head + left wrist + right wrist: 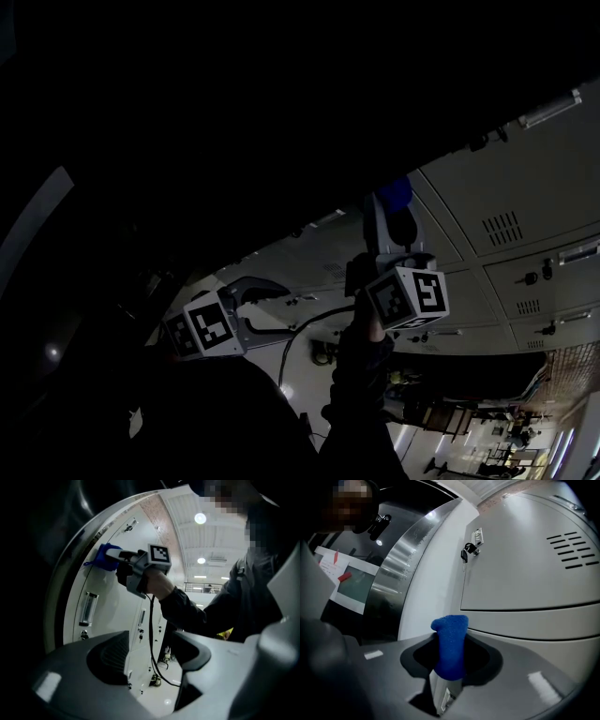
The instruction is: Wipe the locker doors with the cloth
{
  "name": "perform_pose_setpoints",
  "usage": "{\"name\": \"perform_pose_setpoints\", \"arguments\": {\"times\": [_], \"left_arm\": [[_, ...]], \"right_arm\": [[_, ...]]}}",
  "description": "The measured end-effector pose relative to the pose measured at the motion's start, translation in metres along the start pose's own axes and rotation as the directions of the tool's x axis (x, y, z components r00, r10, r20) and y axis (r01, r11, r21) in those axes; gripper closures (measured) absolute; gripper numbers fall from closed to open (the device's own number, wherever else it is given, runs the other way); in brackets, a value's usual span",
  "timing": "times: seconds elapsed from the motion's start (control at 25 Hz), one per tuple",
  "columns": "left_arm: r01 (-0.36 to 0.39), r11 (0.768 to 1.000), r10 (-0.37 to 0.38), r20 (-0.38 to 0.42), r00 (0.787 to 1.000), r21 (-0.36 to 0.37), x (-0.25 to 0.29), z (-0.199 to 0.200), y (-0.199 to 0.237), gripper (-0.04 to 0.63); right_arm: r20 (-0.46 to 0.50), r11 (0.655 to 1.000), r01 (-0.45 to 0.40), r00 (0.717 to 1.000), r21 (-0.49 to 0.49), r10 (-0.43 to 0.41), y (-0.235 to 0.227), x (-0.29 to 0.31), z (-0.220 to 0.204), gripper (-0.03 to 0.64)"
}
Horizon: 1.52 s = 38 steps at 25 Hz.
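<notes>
Pinching the blue cloth [451,634] between the shut jaws of the right gripper [448,665], pressing it at or just beside an upper locker door [525,569]. Keeping the left gripper [157,658] open, empty, apart from the lockers. Apparently wiping mid-task, with lower doors [534,291] likely awaiting attention.

No legible text, only square marker patterns on cube [410,295], white paper notice [333,565] print unreadable
</notes>
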<state>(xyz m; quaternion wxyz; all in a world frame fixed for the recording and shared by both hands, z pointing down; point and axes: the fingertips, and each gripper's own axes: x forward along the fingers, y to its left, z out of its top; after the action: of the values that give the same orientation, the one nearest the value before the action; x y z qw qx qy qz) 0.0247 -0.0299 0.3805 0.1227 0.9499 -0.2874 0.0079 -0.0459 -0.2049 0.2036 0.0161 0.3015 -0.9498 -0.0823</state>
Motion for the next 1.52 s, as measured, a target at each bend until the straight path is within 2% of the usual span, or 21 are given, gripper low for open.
{"name": "perform_pose_setpoints", "arguments": {"times": [0.24,0.8,1.52], "left_arm": [[0.009,1.0,-0.009,-0.008,1.0,-0.001,0.0,-0.001,0.003,0.331],[0.065,0.998,-0.065,-0.04,0.997,0.003,0.013,-0.005,-0.003,0.331],[0.159,0.987,-0.156,-0.076,0.985,0.038,0.034,-0.019,-0.013,0.331]], "right_arm": [[-0.016,1.0,0.023,1.0,0.001,-0.023,-0.012,-0.012,-0.005,0.492],[-0.052,0.991,0.135,0.99,0.004,-0.134,-0.06,-0.067,-0.017,0.491],[-0.113,0.954,0.3,0.948,-0.006,-0.298,-0.127,-0.151,-0.035,0.489]]}}
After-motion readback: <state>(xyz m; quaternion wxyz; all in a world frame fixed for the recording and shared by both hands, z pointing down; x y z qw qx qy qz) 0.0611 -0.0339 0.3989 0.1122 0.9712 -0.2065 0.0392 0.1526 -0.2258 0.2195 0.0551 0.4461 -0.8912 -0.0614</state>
